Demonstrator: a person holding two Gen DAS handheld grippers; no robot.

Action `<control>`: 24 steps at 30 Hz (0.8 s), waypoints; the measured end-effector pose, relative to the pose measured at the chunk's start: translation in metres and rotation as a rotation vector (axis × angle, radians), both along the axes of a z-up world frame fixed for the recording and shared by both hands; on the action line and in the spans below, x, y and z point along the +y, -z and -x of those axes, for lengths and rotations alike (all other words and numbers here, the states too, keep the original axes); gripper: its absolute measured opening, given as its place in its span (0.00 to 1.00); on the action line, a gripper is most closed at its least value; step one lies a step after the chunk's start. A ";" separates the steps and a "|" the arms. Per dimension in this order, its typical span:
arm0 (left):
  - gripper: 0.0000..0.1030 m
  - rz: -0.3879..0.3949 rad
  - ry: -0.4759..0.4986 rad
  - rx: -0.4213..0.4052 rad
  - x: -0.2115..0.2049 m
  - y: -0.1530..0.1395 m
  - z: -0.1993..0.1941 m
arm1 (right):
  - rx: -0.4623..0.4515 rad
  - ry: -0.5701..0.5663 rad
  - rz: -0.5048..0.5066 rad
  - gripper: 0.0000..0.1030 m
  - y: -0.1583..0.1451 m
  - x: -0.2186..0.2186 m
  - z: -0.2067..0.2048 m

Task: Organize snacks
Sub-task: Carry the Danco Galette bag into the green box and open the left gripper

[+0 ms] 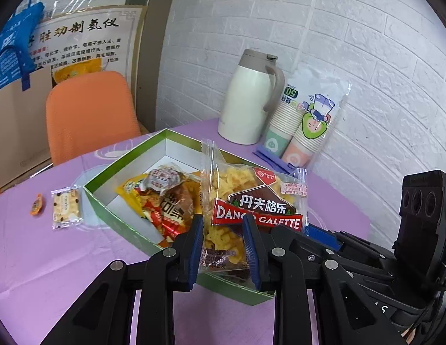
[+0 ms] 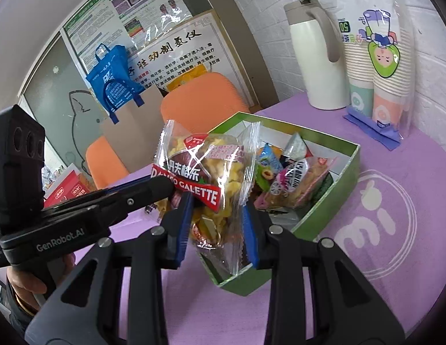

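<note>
A clear packet of yellow Danco Galette biscuits (image 1: 251, 189) (image 2: 211, 172) hangs above the near side of an open green box (image 1: 122, 161) (image 2: 332, 210). My left gripper (image 1: 223, 230) is shut on the packet's lower left part. My right gripper (image 2: 215, 221) is shut on its crumpled right end. In the right wrist view the left gripper (image 2: 162, 187) comes in from the left, and in the left wrist view the right gripper (image 1: 318, 234) shows at the right. Several wrapped snacks (image 1: 165, 198) (image 2: 295, 178) lie inside the box.
On the purple tablecloth left of the box lie a small cookie packet (image 1: 66, 208) and a tiny orange item (image 1: 36, 204). A cream thermos (image 1: 249, 100) and bagged paper cups (image 1: 303, 120) stand by the white brick wall. An orange chair (image 1: 90, 115) sits behind the table.
</note>
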State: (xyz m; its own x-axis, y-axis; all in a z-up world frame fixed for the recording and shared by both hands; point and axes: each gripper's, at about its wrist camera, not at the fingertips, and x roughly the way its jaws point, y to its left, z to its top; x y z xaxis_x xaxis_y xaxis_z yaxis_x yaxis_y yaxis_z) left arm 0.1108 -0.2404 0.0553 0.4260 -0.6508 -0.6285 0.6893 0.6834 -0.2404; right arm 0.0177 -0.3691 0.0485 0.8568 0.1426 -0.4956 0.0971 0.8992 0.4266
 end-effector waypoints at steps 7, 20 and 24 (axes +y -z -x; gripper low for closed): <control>0.27 -0.034 -0.018 0.090 -0.011 0.035 -0.023 | 0.080 -0.002 -0.009 0.34 0.028 -0.011 -0.019; 0.27 -0.023 -0.063 0.105 -0.014 0.045 -0.054 | 0.107 -0.010 0.076 0.37 0.035 -0.015 -0.048; 0.43 -0.008 -0.029 0.047 -0.005 0.039 -0.034 | 0.093 0.012 0.103 0.45 0.032 -0.013 -0.030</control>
